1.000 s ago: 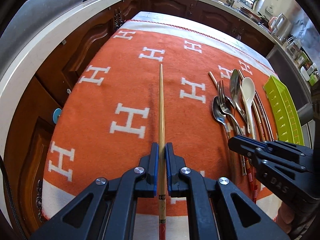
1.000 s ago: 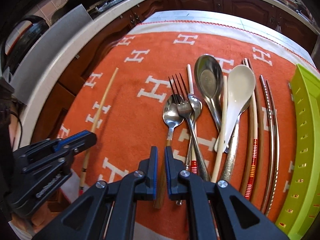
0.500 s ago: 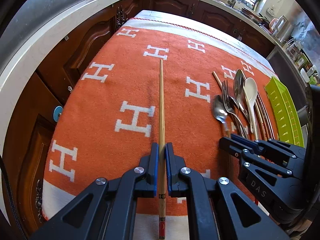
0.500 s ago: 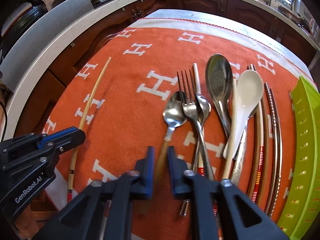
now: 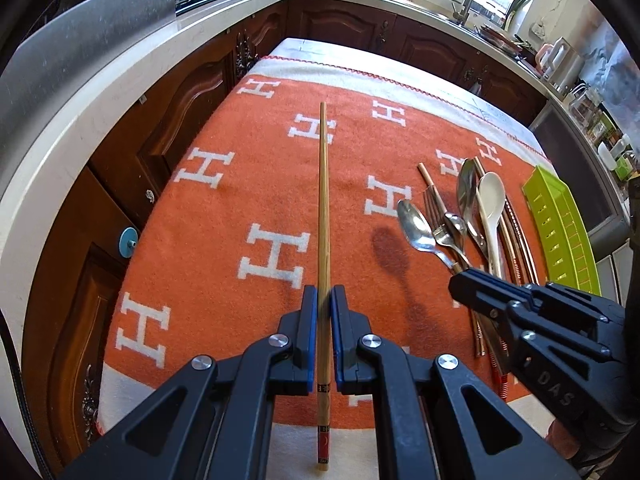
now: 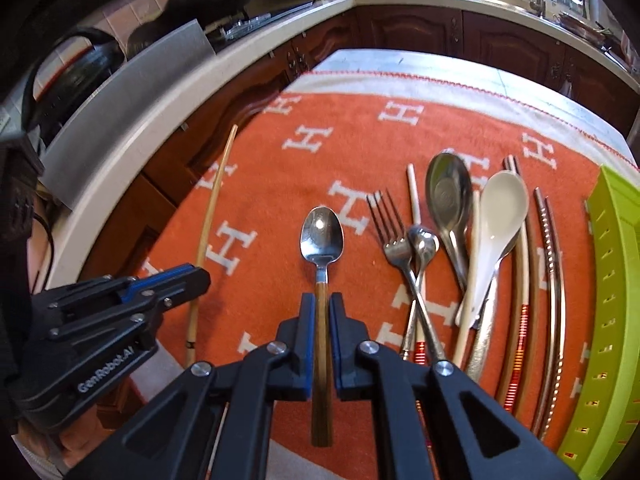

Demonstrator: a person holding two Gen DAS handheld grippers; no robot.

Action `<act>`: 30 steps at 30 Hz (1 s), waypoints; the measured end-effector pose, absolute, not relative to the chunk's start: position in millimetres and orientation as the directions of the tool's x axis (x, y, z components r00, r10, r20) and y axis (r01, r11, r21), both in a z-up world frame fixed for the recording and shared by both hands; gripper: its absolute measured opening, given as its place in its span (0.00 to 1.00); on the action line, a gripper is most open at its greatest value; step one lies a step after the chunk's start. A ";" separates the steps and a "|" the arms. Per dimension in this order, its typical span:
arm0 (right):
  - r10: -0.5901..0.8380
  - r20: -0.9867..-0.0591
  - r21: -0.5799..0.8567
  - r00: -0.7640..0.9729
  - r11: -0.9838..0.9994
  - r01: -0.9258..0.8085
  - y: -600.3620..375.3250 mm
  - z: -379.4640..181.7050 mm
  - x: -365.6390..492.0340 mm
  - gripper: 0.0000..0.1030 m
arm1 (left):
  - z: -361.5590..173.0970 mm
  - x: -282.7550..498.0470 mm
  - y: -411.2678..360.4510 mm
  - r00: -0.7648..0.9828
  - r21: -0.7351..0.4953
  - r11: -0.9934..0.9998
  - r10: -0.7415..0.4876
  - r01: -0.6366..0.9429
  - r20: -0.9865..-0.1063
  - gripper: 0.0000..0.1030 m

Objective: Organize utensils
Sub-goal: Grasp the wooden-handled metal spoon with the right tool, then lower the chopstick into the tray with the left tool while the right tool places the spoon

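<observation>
**Both hand-held grippers clamped on utensils above the orange cloth**

The left hand-held gripper [image 5: 323,300] is clenched on a long bamboo chopstick [image 5: 323,208]. The stick runs straight out between the two blue pads, its thin tip pointing toward the far edge of the surface and its red-banded butt end sticking back behind the pads. In the right wrist view this same chopstick [image 6: 212,216] lies close to the left edge of the surface, with the left hand-held gripper [image 6: 192,280] closed round its lower part.

The right hand-held gripper [image 6: 322,308] is grasping a wooden-handled steel spoon [image 6: 321,236]. The brown handle sits between the pads and passes back beyond them; the bowl points forward, away from the gripper. A dark shadow under the spoon in the left wrist view suggests it is lifted off the cloth.

Just right of the spoon lies the rest of the cutlery, side by side with handles toward the near edge: a fork [image 6: 394,236] crossed by a small steel spoon [image 6: 423,242], a large steel spoon [image 6: 448,196], a white ceramic spoon [image 6: 502,208], pale chopsticks, and a pair of metal chopsticks [image 6: 554,248].

Along the right edge of the surface stands a lime-green slotted tray [image 6: 618,272]. An orange blanket with white H letters [image 6: 352,148] covers the surface.
</observation>
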State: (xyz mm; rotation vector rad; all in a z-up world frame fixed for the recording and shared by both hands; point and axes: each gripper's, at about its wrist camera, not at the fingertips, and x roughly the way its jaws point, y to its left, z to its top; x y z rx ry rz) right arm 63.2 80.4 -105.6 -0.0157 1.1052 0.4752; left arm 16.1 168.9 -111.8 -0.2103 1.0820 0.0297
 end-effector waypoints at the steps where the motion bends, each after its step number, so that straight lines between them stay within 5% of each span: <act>1: 0.363 -0.857 0.222 0.365 0.900 -0.374 79.6 -103.5 63.3 0.06 | -109.9 15.8 167.2 0.474 -0.156 0.980 -0.080 -0.123 -0.877 0.04; 13: 0.415 -0.781 0.292 0.466 0.903 -0.315 28.5 -60.2 53.8 0.06 | -75.3 20.6 127.9 0.486 -0.168 0.985 -0.133 -0.029 -0.864 0.04; 30: 0.308 -0.710 0.347 0.633 0.936 -0.067 -121.8 -38.7 42.3 0.06 | -18.2 62.1 -46.5 0.472 -0.168 0.943 -0.291 0.286 -0.832 0.04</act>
